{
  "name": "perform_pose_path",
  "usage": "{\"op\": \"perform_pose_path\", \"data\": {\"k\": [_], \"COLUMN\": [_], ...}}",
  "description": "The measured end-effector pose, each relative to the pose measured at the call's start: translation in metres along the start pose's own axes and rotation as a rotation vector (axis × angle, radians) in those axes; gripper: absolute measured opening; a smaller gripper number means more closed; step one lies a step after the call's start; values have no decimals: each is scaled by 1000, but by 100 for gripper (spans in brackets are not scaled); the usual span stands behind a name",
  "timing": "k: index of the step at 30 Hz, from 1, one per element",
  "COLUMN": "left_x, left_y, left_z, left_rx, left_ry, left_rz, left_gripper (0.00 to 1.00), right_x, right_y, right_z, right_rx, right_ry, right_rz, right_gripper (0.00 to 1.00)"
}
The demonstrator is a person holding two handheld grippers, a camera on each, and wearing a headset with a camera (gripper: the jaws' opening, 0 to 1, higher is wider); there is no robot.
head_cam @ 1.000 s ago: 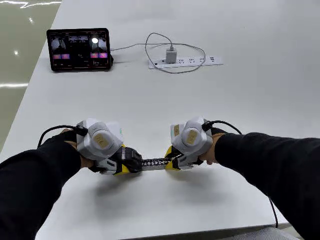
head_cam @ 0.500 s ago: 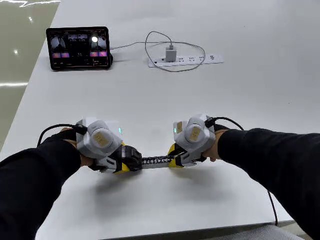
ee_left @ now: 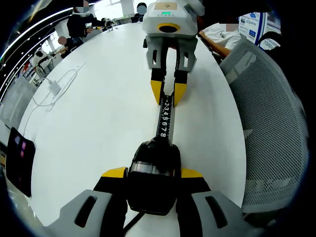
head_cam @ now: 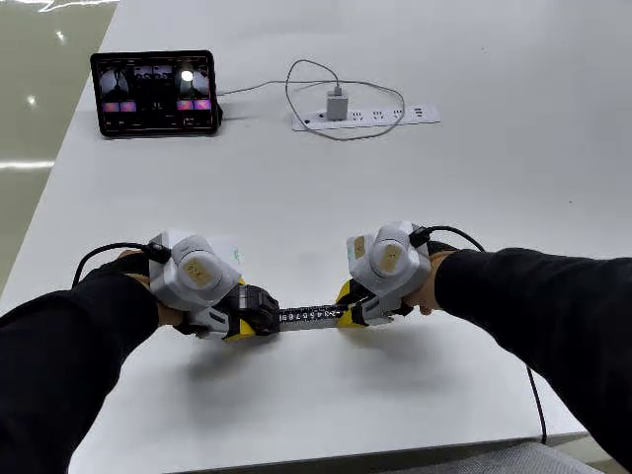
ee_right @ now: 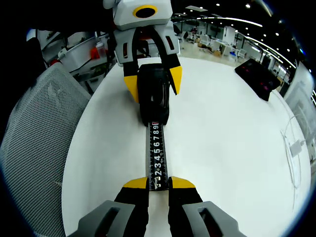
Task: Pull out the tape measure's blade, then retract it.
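The left gripper clamps the black, boxy plastic tape measure case near the front edge of the white bench. The right gripper pinches the tip of the dark, white-numbered blade. Judging by the short exposed stretch, this is the pull-out step. Next, the grippers should draw apart along the blade's line.

White desk, matte, with a curved near edge. Far left: dark tablet propped upright, screen lit. To its right, well apart, white power strip lying flat with a white charger plugged in. Thin cable loops around the charger and runs toward the tablet. Glossy floor beyond the desk's left edge. Grey mesh chair beside the desk.
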State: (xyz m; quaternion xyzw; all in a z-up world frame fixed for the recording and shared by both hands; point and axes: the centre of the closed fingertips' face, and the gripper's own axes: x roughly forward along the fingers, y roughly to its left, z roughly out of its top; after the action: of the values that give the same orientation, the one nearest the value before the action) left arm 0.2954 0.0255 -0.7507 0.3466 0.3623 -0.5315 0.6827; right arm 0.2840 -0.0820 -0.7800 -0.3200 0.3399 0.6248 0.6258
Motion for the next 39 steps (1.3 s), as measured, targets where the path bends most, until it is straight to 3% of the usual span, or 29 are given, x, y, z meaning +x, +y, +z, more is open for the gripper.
{"op": "perform_pose_path", "data": {"k": [39], "left_x": [1], "left_y": [0], "left_z": [0], "left_rx": [-1], "left_ry": [2], "left_rz": [1], "left_gripper": [32], "right_x": [-17], "right_y": [0], "right_z": [-23], "right_rx": [8], "right_ry": [18], "right_rz": [2], "right_gripper": [11]}}
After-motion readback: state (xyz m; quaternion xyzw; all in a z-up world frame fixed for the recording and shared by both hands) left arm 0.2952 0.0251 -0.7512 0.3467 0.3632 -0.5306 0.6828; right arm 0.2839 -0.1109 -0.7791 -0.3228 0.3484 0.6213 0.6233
